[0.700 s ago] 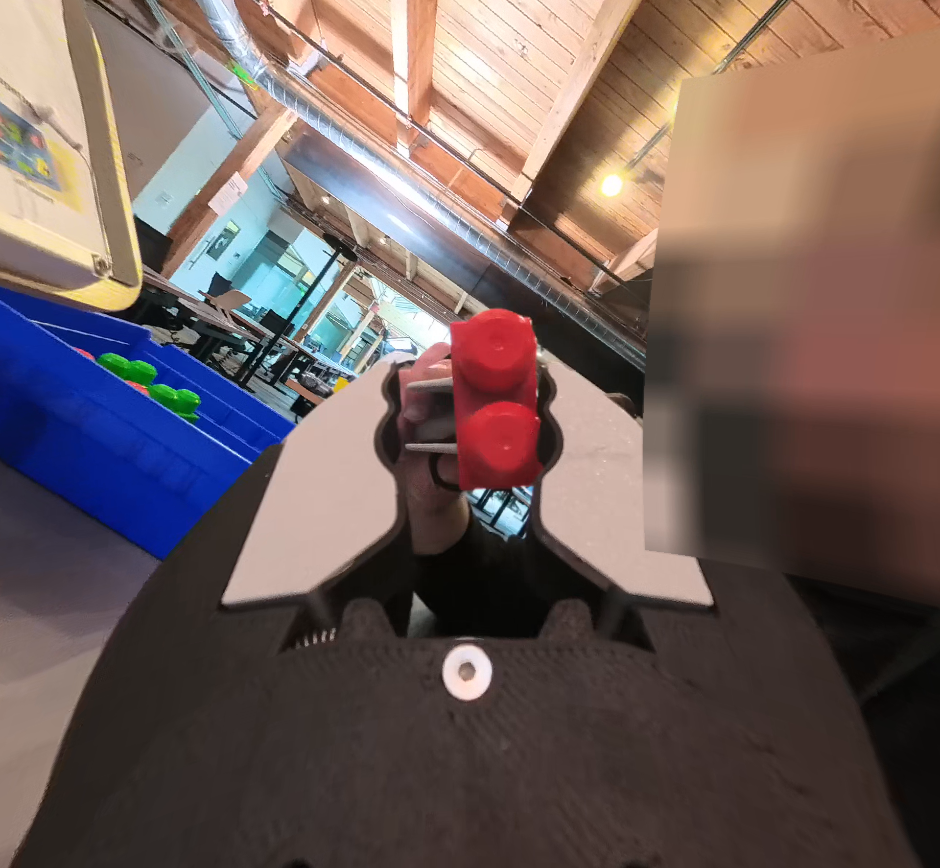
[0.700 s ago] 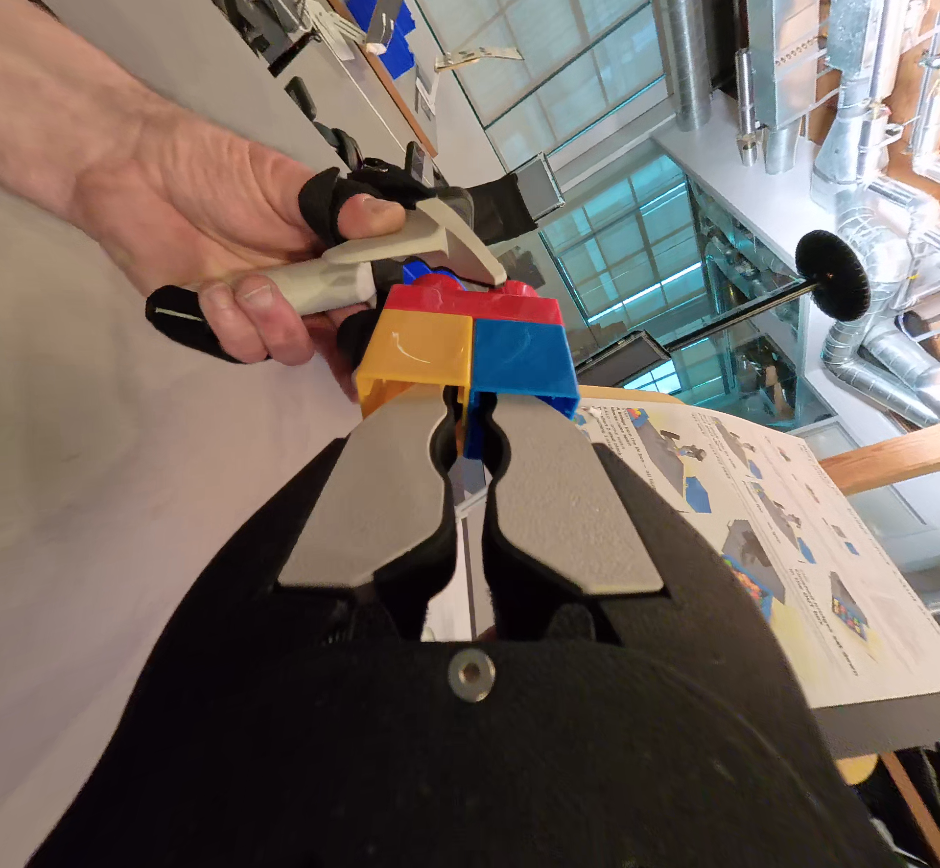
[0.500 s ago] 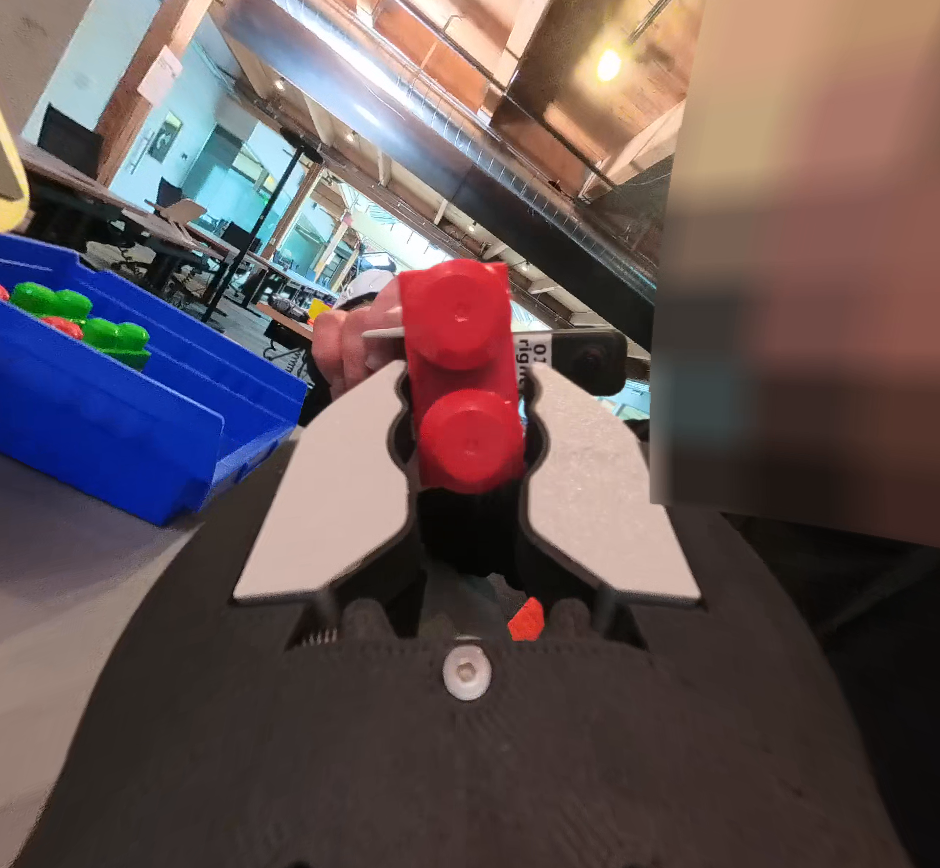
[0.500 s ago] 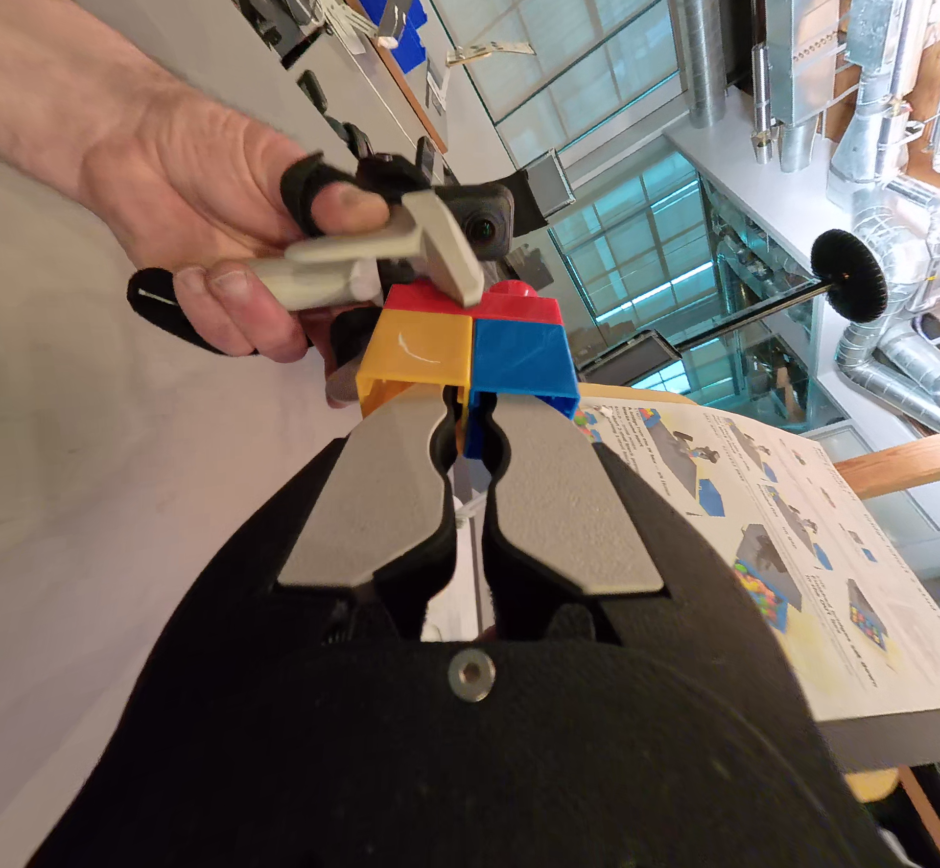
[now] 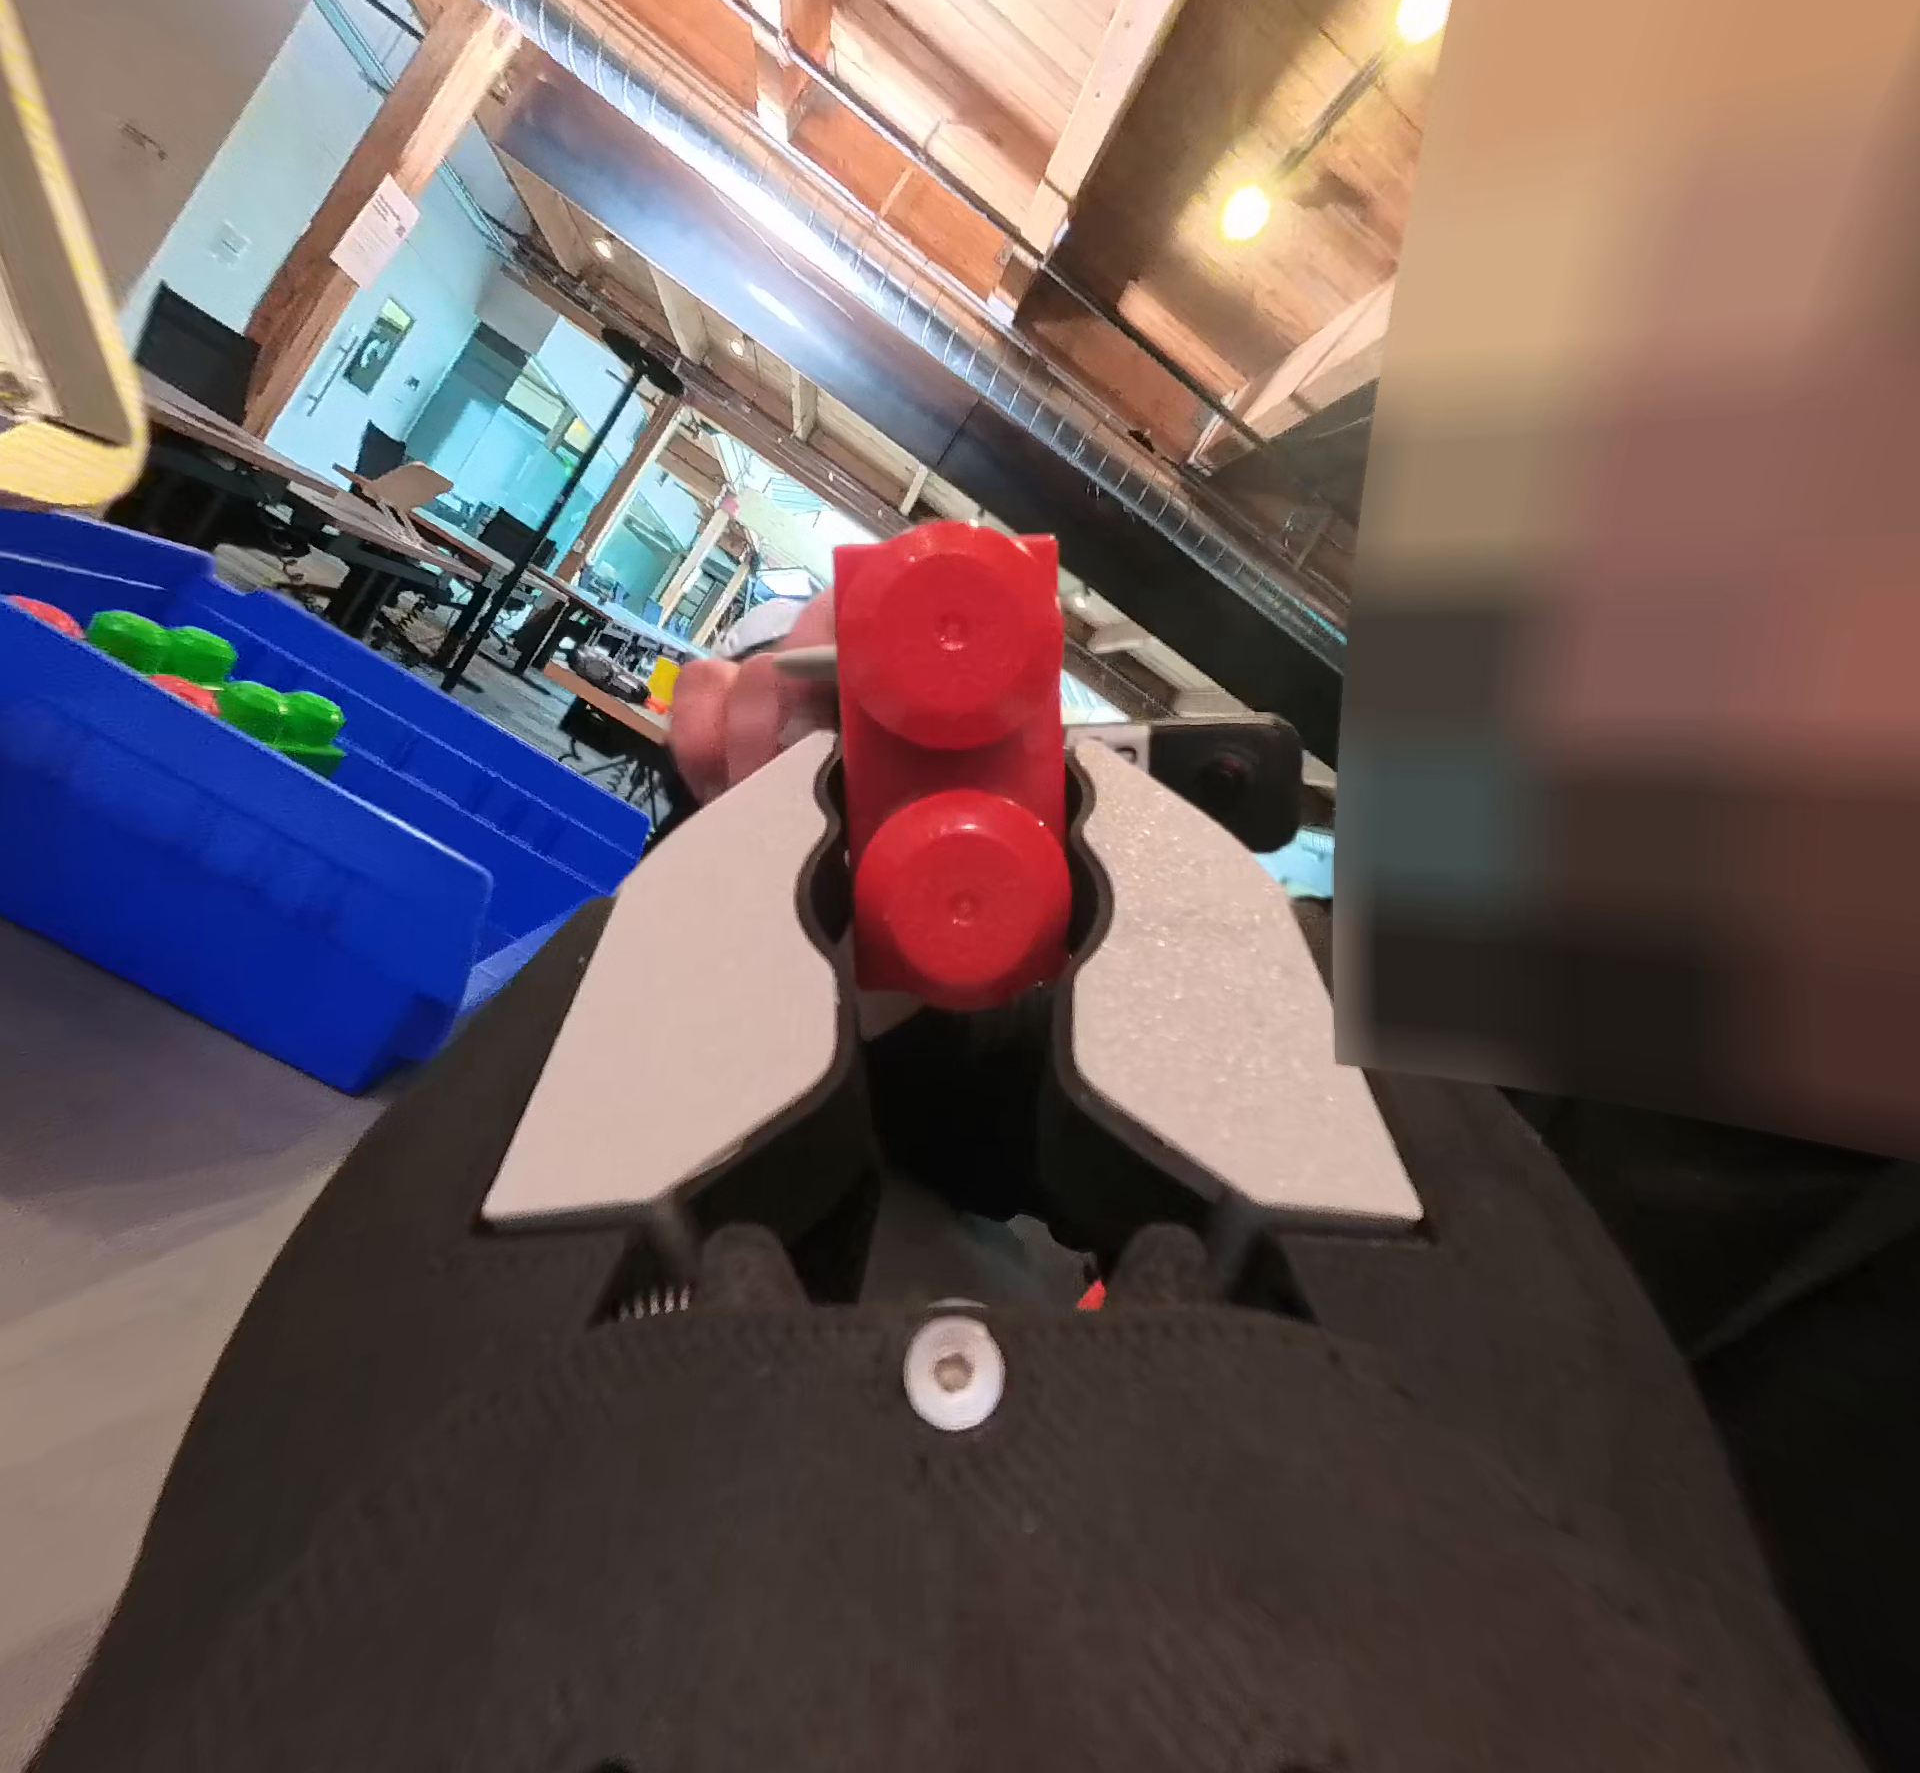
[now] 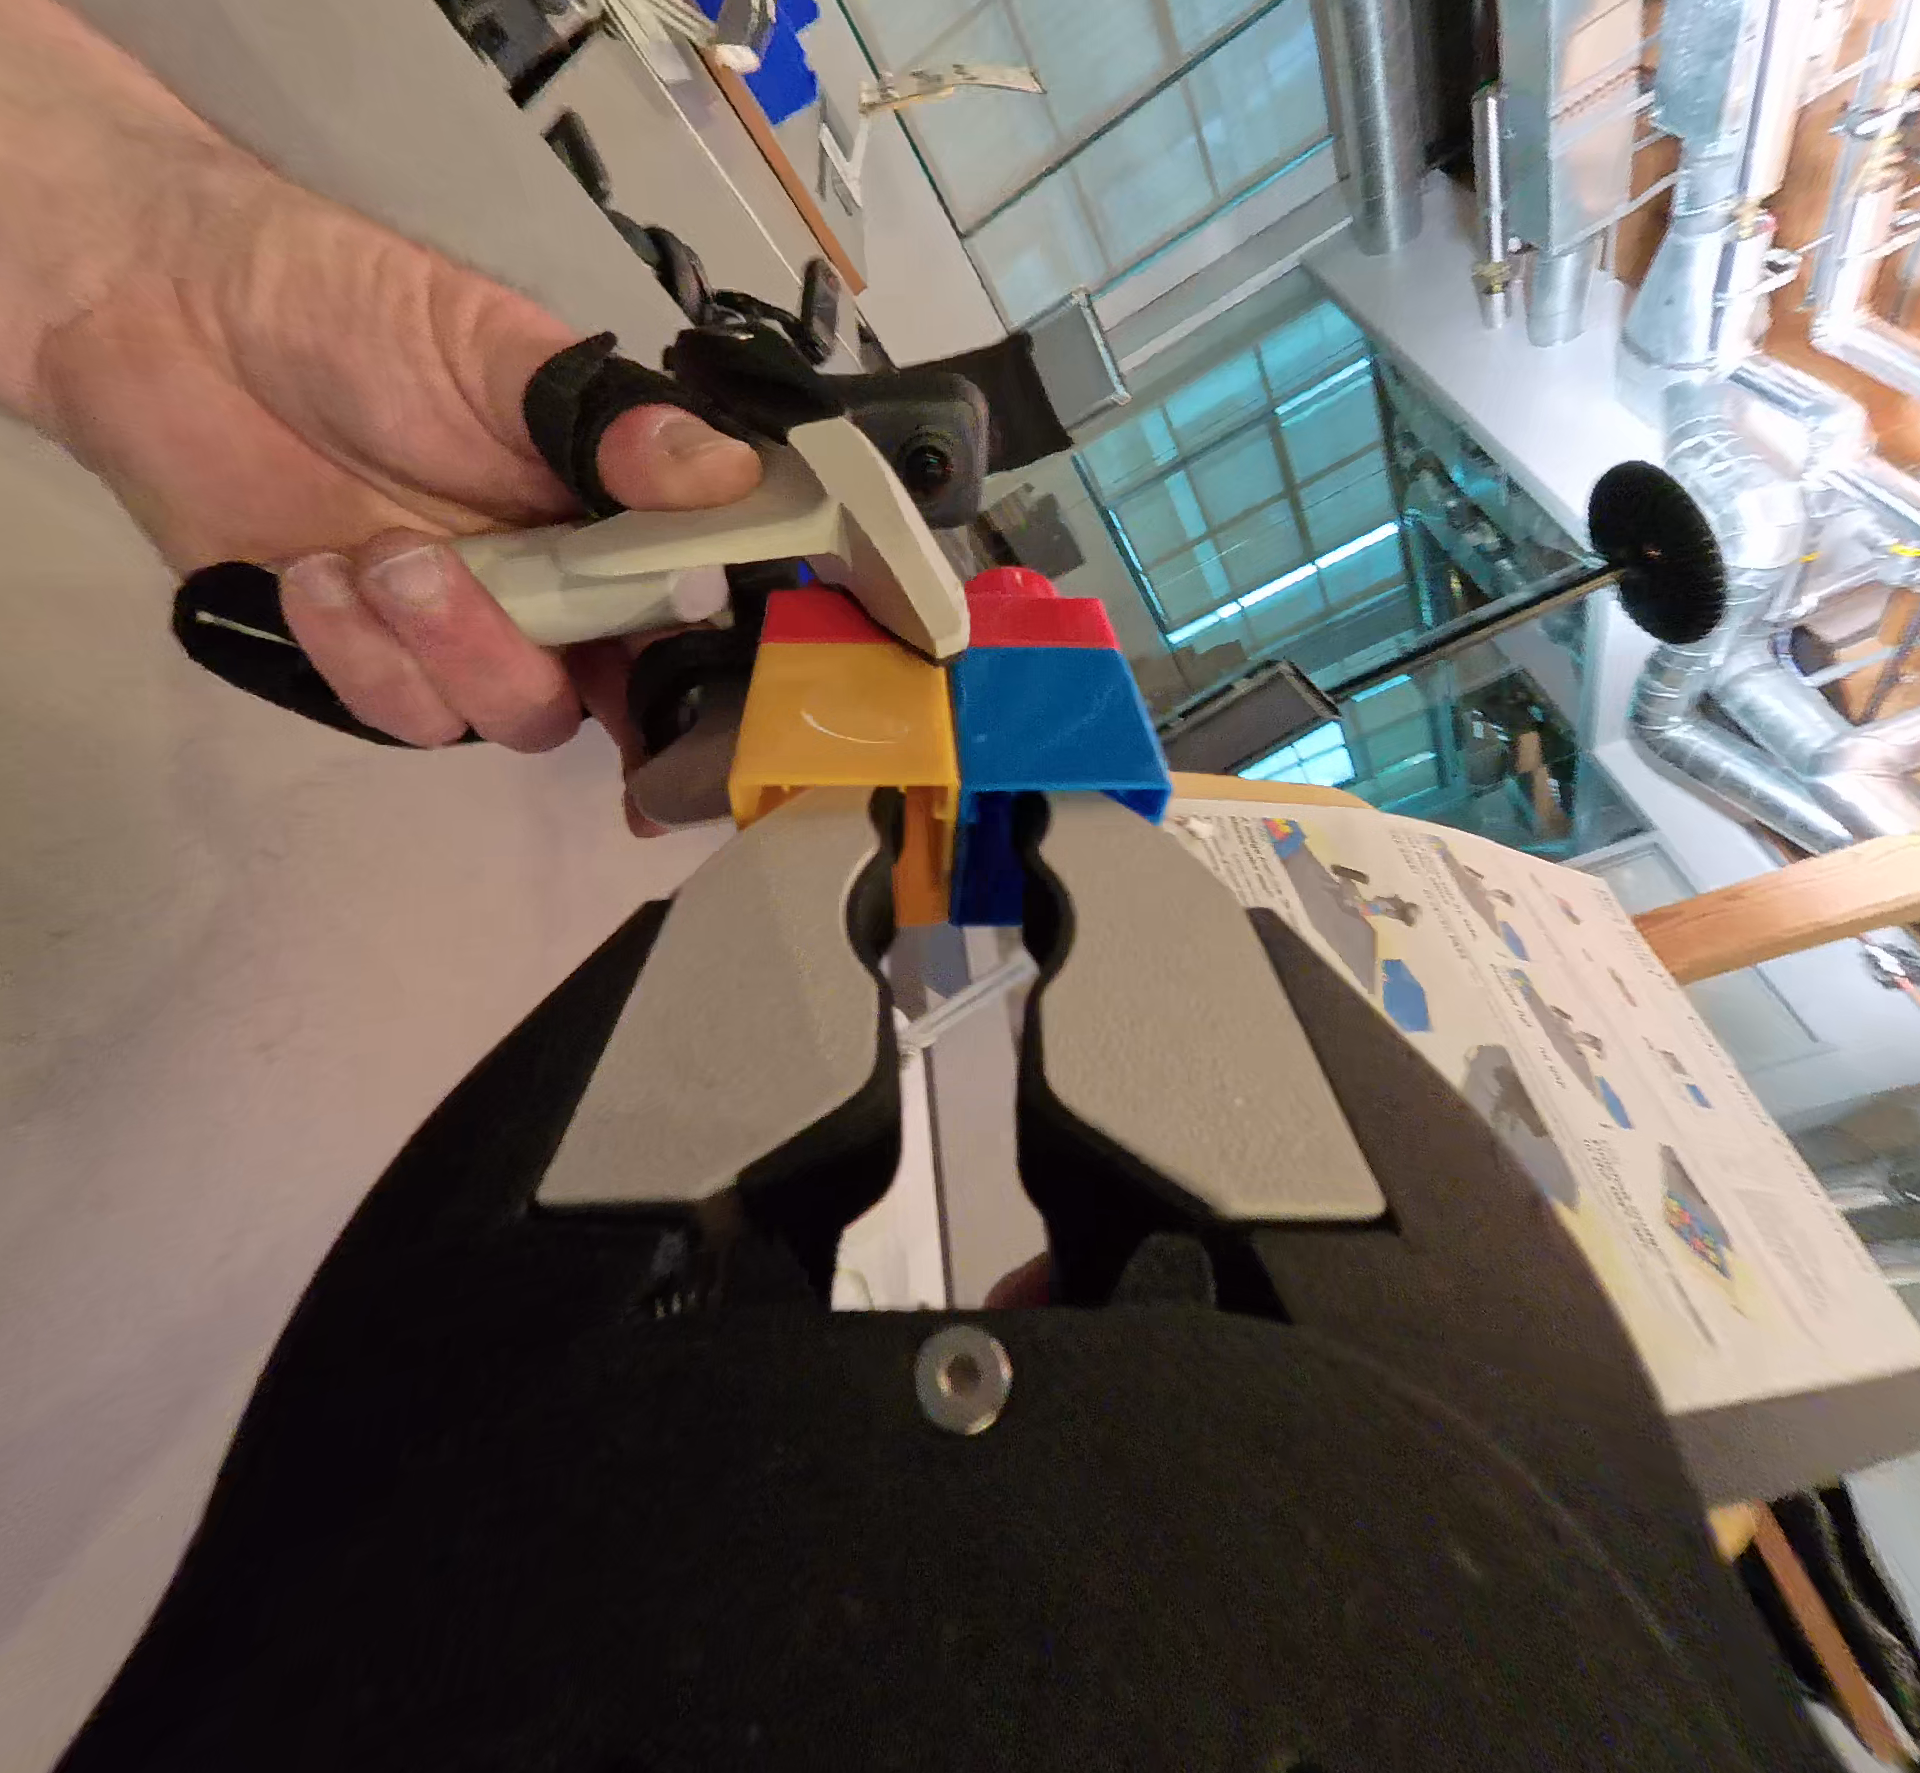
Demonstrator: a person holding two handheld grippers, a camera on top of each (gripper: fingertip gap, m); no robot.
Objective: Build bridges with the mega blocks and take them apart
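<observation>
Left wrist view: the left gripper (image 5: 951, 850) pinches a red block (image 5: 951, 767), both pads against its sides, studs facing the camera; a blue bin (image 5: 260, 871) with green blocks (image 5: 223, 684) sits at left on the table (image 5: 125, 1204).

Right wrist view: the right gripper (image 6: 951, 866) clamps the touching inner walls of a yellow block (image 6: 842, 726) and blue block (image 6: 1049, 731); the red block (image 6: 1029, 622) spans both, held by the left gripper in a hand (image 6: 291, 435); a leaflet (image 6: 1558, 1100) lies right.

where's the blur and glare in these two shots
Left wrist view: ceiling lamps flare; blue bin and background soft; red block sharp. Right wrist view: bright windows; straight lines bow toward the edges; the hand is slightly smeared.
</observation>
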